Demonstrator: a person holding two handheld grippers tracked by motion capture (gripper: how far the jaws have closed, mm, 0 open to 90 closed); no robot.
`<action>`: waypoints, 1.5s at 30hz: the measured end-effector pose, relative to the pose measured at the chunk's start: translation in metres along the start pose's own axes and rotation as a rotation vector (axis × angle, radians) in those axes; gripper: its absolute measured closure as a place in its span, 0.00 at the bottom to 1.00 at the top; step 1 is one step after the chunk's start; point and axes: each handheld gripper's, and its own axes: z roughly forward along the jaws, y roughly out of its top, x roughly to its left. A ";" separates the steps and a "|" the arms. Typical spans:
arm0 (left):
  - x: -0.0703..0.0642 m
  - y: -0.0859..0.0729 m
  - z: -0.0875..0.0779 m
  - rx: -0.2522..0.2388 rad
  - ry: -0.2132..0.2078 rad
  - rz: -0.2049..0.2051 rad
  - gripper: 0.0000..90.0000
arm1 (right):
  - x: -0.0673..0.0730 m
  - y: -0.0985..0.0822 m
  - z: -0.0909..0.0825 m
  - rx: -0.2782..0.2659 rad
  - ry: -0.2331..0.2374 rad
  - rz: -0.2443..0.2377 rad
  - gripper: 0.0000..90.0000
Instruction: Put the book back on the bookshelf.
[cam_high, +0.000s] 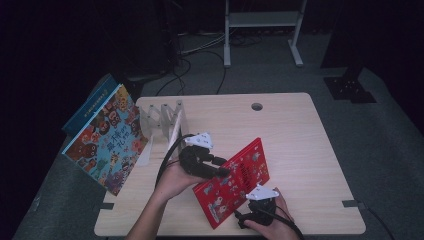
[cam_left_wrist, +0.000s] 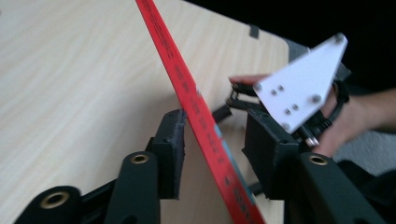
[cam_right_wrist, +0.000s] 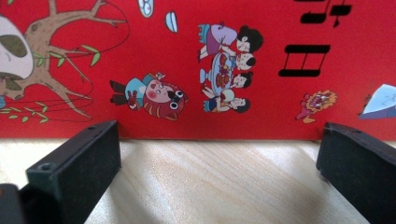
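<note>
**A:** Red picture book (cam_high: 235, 182), tipped up on its lower edge on the front part of the wooden surface (cam_high: 300, 130), cover leaning toward the person's right. The left gripper (cam_high: 220, 167) straddles its upper left edge.

**B:** Is it clamped yet?

**A:** Not quite, I'd say. In the left gripper view the book's thin red edge (cam_left_wrist: 196, 105) runs between the jaws; one pad touches it, the other stands clear with a gap. So the jaws are part closed around it, not pressing from both sides.

**B:** And the other one?

**A:** The right gripper (cam_high: 252, 216) sits low at the book's near edge, jaws wide apart and empty. In its own view the glossy cover (cam_right_wrist: 196, 65), with cartoon figures and black characters, stands just ahead on the pale wood grain.

**B:** How would it handle?

**A:** Thin, light and flat, I judge; a board-like cover, fairly stiff, but smooth enough to slip between rubbery pads. Best gripped well in from the edge, near the spine if it can be reached, so it doesn't pivot or flop open.

**B:** Anything else around?

**A:** A larger colourful book (cam_high: 107, 142) leans against a clear folding rack (cam_high: 162, 120) at the far left, well apart.
</note>
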 end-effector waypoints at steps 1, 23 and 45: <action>-0.001 0.000 0.001 0.010 0.012 0.007 0.65 | 0.000 0.000 0.000 0.000 0.000 0.000 0.00; 0.014 -0.005 -0.008 0.062 0.063 -0.016 0.79 | -0.029 -0.001 -0.011 -0.010 0.036 -0.016 0.26; 0.018 0.006 -0.031 0.123 0.046 0.059 0.88 | -0.063 0.017 -0.010 -0.145 0.101 -0.030 0.32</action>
